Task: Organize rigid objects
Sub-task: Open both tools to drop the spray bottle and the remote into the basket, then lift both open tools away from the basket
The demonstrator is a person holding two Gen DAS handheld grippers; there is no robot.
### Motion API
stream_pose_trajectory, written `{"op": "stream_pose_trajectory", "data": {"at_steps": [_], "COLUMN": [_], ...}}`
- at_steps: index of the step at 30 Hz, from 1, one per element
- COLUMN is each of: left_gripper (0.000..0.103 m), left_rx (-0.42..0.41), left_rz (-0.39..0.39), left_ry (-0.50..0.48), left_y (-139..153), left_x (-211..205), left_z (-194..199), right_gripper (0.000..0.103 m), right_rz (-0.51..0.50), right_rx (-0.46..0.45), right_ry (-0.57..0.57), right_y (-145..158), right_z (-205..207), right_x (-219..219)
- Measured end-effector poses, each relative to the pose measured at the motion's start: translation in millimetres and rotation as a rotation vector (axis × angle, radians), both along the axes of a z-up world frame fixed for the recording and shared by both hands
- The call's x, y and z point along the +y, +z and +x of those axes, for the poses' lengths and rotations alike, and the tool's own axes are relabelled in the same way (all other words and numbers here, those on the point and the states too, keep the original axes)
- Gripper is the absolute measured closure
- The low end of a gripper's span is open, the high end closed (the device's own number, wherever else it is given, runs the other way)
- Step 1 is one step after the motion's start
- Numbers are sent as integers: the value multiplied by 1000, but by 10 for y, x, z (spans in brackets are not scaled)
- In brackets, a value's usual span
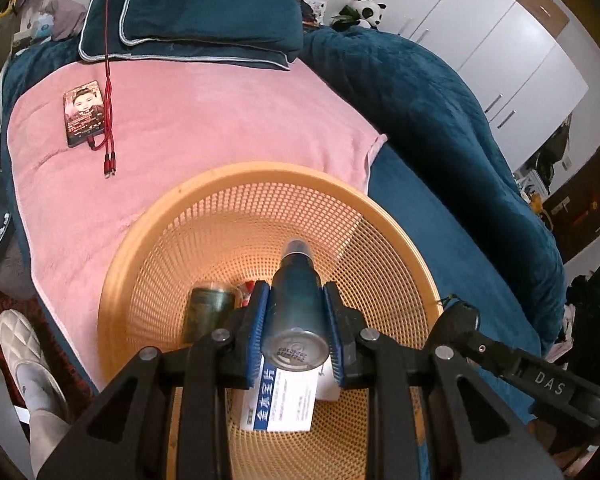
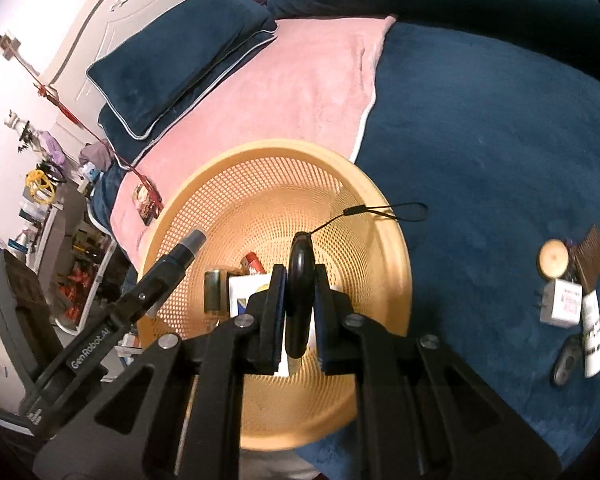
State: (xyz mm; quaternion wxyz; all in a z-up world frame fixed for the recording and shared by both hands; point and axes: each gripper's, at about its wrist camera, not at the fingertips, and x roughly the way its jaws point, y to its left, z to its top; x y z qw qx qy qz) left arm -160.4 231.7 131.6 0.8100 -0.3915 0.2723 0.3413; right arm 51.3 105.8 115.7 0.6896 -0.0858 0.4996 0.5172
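- Blue pads of the left gripper point(image 1: 296, 320) press both sides of a dark teal spray bottle point(image 1: 296, 300), so its jaws are clamped on the bottle; the nozzle points away from the camera and the round base faces it.
- Black pads of the right gripper point(image 2: 299, 304) squeeze a flat black oval object point(image 2: 299, 292), its jaws nearly together around it; a thin black cord loop point(image 2: 404, 213) trails from its far end past the basket's rim.
- Both held things hang above the orange mesh basket point(image 1: 148, 240), which sits on the bed, partly on the pink blanket point(image 1: 180, 128) and partly on the dark blue cover point(image 2: 480, 140).
- Inside the basket lie a white box with blue print point(image 1: 280, 404), a dark cylindrical can point(image 1: 206, 308) and a small red item point(image 1: 246, 288) just beside the can.
- On the blue cover to the right of the basket, well apart from it, sits a cluster: a round wooden piece point(image 2: 553, 258), a brown comb point(image 2: 590, 258), a white plug adapter point(image 2: 564, 304), a white tube point(image 2: 592, 332) and a small dark gadget point(image 2: 566, 364).
- Farther up the pink blanket lies a phone point(image 1: 83, 114) with a red cable point(image 1: 108, 92) running alongside it.
- Beyond that, two dark blue pillows point(image 1: 204, 12) are stacked at the head of the bed, and a panda plush point(image 1: 366, 10) stands near white wardrobe doors point(image 1: 480, 32).
- A foot in a white slipper point(image 1: 32, 364) shows on the floor at the left.
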Motion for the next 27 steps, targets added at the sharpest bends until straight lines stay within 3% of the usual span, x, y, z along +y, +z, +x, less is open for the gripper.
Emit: {"op": "stream_pose_trajectory", "data": {"at_steps": [13,15,16,17,18,20,22,27], "left_gripper": [76,64,41,15,7,4,3,1], "left_rx": [-11,-13,-13,-15,-21,-32,-13,77], "left_rz": [-53,-74,-77,-77,-74,-56,-39,-16], "left_ry": [-15,-12,-10,0,9,26,32,69], "left_y": [-132,-158,-163,-157,-146,-108,-79,-75], "left_x": [260,288,288,285,277,261,252,221], "left_z": [176,175,168,154,138,92,67,5], "right_gripper": [88,86,82,69,54,42,37,9], "right_rz": [-27,-34,-44,-46,-40,-19,-20,-39], "right_rx": [-27,-45,-54,-57,-55,-59,-75,-89], "right_ry": [12,-11,-19,-24,-28,-42,-49,-46], "right_y": [-119,-106,-101,-94,-81,-50,-28,-9], "right_z": [86,102,111,121,139,152,153,130], "right_x": [435,424,407,385,352,284,241,177]}}
